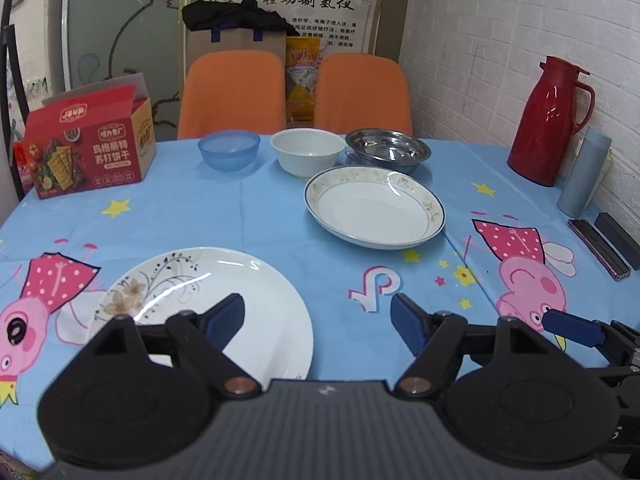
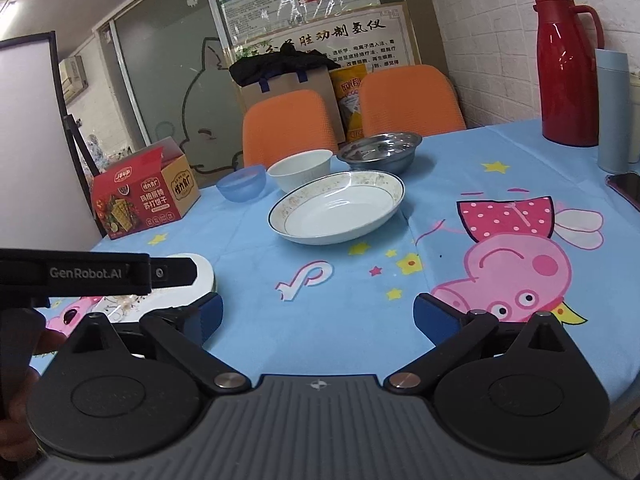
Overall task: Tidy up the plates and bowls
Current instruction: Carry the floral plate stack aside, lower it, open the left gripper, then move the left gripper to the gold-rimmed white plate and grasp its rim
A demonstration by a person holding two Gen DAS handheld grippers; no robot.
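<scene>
Two plates and three bowls sit loose on the table, both grippers gaping and empty, left gripper (image 1: 318,320) over the flowered plate (image 1: 224,292): glazed, rigid, slick and chippable, so I'd pinch its rim.

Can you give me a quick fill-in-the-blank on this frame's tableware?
1. The bowl between the blue bowl and the steel bowl is ____.
2. The left gripper hangs over the rim of the ____ plate.
3. The gold-rimmed plate holds ____.

Missing: white; floral; nothing
</scene>
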